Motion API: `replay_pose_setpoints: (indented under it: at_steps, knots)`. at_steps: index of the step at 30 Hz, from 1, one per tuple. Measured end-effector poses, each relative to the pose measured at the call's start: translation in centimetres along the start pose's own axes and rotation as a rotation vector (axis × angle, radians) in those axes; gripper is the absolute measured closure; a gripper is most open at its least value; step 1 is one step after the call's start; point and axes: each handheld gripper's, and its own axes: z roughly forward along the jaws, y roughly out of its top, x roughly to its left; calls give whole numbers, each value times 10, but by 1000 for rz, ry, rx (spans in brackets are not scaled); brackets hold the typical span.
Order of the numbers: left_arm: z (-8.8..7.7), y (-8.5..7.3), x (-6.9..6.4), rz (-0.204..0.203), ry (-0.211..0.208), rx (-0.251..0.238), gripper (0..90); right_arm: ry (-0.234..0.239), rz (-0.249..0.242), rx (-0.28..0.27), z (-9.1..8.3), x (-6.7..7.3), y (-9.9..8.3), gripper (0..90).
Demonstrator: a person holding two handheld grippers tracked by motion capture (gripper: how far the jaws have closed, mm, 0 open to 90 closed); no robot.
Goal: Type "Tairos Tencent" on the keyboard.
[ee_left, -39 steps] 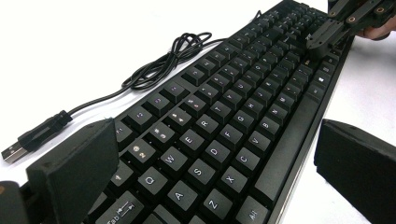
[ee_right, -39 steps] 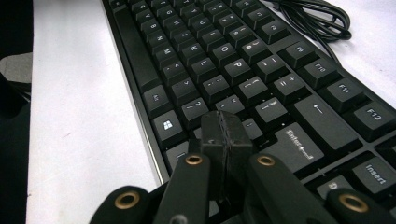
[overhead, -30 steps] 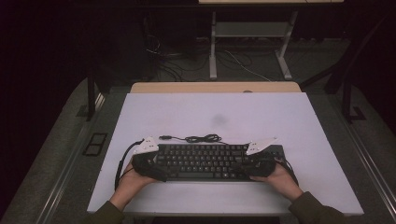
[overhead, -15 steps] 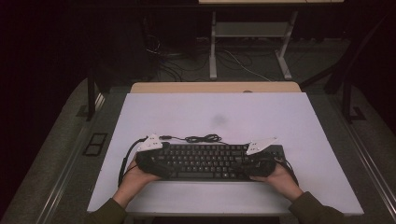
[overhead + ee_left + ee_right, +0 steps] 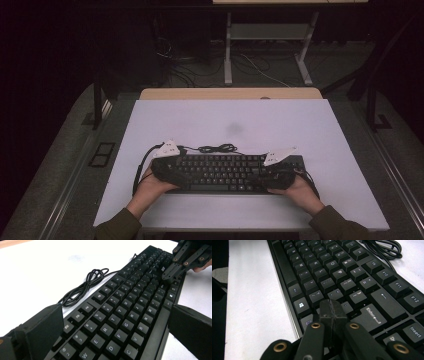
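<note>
A black keyboard (image 5: 225, 172) lies near the front edge of the white table (image 5: 225, 120), and its bundled cable (image 5: 217, 148) rests just behind it. My left gripper (image 5: 171, 172) is at the keyboard's left end. In the left gripper view the keyboard (image 5: 125, 305) lies between the wide-apart jaws of this open gripper (image 5: 115, 312). My right gripper (image 5: 331, 307) is shut with nothing between its jaws, its tip over the keys near the Windows and Enter keys of the keyboard (image 5: 332, 272). The same right gripper (image 5: 172, 273) shows far off in the left gripper view.
A wooden strip (image 5: 230, 93) runs along the table's back edge. Beyond it stand a white desk frame (image 5: 270, 35) and loose floor cables (image 5: 185, 70). Bare white table surface stretches behind the keyboard. The person's hands (image 5: 150, 187) sit at the front edge.
The keyboard and both grippers have shifted a little to the right along the table's front. The cable bundle moved with them.
</note>
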Motion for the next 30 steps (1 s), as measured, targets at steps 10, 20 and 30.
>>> replay_pose_setpoints:
  at_steps: [10, 20, 30]
  knots:
    - [10, 11, 2, 15, -5, -5, 0, 2, 2, 0, 0, 0, 0, 886]
    - [22, 12, 2, 19, -12, -12, 137, 5, 8, -1, 0, -1, 0, 887]
    - [28, 8, 3, 2, -37, 49, 559, 5, 6, 1, 0, 0, 0, 887]
